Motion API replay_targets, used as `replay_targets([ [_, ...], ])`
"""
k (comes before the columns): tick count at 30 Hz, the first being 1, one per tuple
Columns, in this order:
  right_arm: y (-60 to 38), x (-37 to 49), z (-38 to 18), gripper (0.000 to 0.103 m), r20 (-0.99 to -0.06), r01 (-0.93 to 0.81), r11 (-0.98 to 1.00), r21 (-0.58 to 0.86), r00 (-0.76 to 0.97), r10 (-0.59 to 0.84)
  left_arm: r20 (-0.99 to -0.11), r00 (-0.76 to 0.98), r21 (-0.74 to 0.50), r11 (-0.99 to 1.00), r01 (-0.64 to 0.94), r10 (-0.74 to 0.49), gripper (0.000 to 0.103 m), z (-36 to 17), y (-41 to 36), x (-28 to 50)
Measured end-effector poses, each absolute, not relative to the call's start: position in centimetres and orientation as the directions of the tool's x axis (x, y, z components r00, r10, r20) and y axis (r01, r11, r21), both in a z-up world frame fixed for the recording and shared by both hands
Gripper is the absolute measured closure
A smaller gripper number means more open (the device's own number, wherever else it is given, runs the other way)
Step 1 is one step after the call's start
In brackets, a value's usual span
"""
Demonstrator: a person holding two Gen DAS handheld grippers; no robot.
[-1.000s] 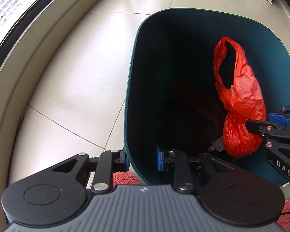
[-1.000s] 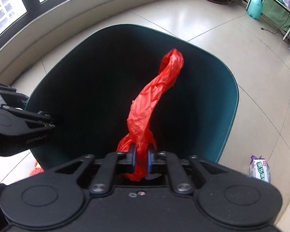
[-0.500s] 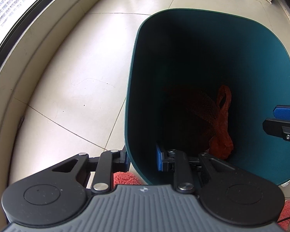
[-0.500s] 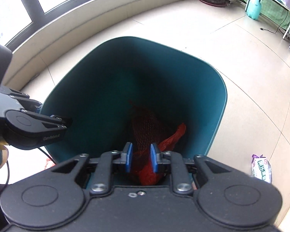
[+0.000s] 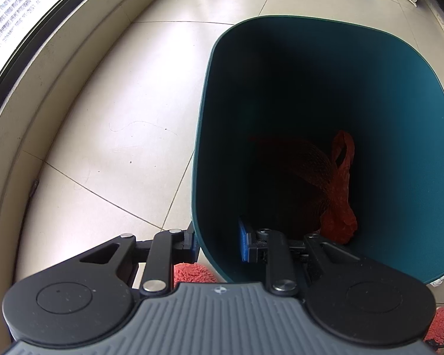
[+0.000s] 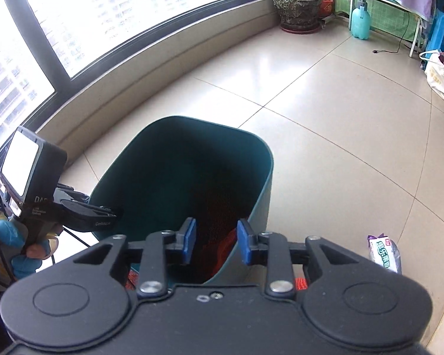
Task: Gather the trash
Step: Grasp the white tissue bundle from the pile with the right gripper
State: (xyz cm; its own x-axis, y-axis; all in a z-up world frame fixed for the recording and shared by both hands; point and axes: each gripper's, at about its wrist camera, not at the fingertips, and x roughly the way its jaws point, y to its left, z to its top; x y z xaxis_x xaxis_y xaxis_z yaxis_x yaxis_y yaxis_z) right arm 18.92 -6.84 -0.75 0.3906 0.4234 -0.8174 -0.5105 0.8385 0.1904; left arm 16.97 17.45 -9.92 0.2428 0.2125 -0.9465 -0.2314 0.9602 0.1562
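Your left hand-held gripper (image 5: 217, 244) clamps near wall of teal bin (image 5: 414, 136), one pad inside, one outside: judged hold to steady bin upright as receptacle. Red plastic bag (image 5: 340, 198) lies at bin bottom beside red mesh net (image 5: 296, 162), out of any grasp. Your right hand-held gripper (image 6: 216, 244) hangs above rim, jaws apart, empty. White tissue packet (image 6: 383, 253) sits on floor (image 6: 325, 136) just right of bin: likely next pickup.

Tiled floor (image 6: 325, 124), teal bin (image 6: 260, 189), tissue pack (image 6: 383, 253)
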Motion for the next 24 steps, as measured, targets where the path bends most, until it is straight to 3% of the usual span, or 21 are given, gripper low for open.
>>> replay_targets([
  [12, -17.6, 18.8, -3.9, 0.063, -0.86, -0.256, 0.953, 0.158, 0.439, 0.261, -0.937, 0.262, 0.17, 0.956, -0.24, 0.232, 0.079, -9.8, 16.9, 16.5],
  [21, -22.1, 18.5, -10.6, 0.045, -0.925, -0.153, 0.982, 0.114, 0.343, 0.161, -0.937, 0.25, 0.183, 0.952, -0.246, 0.245, 0.079, -10.0, 16.7, 16.6],
  [24, -22.0, 18.1, -13.7, 0.035, -0.952, -0.166, 0.983, 0.084, 0.279, 0.128, -0.936, 0.25, 0.186, 0.952, -0.243, 0.247, 0.079, -10.1, 16.5, 16.8],
])
